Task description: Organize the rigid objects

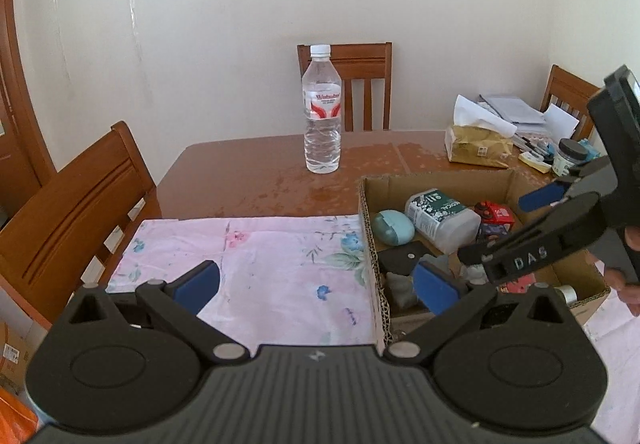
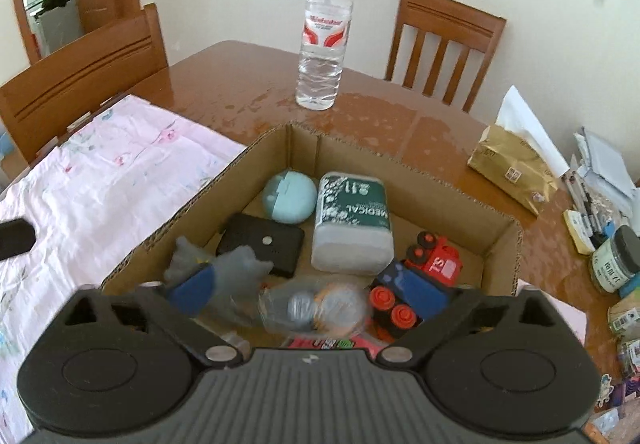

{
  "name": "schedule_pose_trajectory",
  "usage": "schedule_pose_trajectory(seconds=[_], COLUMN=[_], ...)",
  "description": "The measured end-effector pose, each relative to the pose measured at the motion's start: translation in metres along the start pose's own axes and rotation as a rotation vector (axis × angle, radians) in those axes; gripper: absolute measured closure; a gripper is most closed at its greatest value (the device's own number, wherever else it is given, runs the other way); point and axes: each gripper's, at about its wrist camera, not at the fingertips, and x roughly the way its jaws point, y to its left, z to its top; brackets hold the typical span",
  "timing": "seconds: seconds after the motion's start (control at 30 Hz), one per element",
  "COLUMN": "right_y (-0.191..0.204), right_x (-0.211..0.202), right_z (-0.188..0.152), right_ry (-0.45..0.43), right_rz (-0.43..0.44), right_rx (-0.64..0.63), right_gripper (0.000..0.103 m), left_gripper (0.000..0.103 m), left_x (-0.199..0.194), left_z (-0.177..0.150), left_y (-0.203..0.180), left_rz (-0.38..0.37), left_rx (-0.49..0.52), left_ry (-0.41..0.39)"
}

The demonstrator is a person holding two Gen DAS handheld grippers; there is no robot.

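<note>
Two grippers, one cardboard box, one desk.

Cardboard box (image 2: pixel 304 148): open-topped, centre of the right wrist view, standing on the brown desk (image 2: pixel 240 84) beside a pink floral cloth (image 2: pixel 100 188). It serves as the holding bin, so the rigid objects lie loose and jumbled inside rather than in order.

Contents, back to front in that view:
- teal rounded case (image 2: pixel 289 197), against the far wall;
- white jar with a green label (image 2: pixel 352 224), lying on its side and touching the case;
- black flat case (image 2: pixel 262 244), left of the jar;
- red and blue toy train (image 2: pixel 420 280), tipped over at lower right;
- grey figure (image 2: pixel 224 268), blurred, near the left finger;
- clear packet with round things inside (image 2: pixel 316 308), blurred, lying between the fingers.

Right gripper (image 2: pixel 308 292): jaws spread wide over the front of the box, pads pressing on nothing; probably poised to pick from the pile.

Left gripper (image 1: pixel 320 284): jaws apart and empty, held low over the cloth at the bottom of the left wrist view, its right finger in front of the box edge. The cloth lies bare, likely the sorting area.

Water bottle (image 1: pixel 322 110): upright, well apart from the box, centre of frame.

Clutter at far right (tissue pack (image 1: pixel 478 146), papers, jars): seemingly not part of the job.
</note>
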Motion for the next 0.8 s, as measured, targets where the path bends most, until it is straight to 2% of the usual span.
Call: schedule_pose_trajectory(seconds=[0.23, 0.47, 0.7, 0.8], right_y=[-0.005, -0.008, -0.006, -0.008], right_x=[-0.017, -0.059, -0.106, -0.118], right_z=[0.001, -0.017, -0.043, -0.048], right_ry=[0.025, 0.14, 0.133, 0.121], right_rz=[-0.022, -0.132, -0.214, -0.217], right_rx=[0.064, 0.175, 0.305, 0.361], right_gripper=[0.0, 0.0, 0.0, 0.0], left_gripper=[0.001, 0.001, 0.001, 0.001], left_x=[-0.006, -0.01, -0.02, -0.023], left_z=[0.004, 0.02, 0.034, 0.037], left_y=[-0.006, -0.018, -0.04, -0.048], left_rz=[-0.014, -0.031, -0.04, -0.049], left_rx=[0.015, -0.021, 0.013, 0.032], left_ry=[0.012, 0.111, 0.155, 0.174])
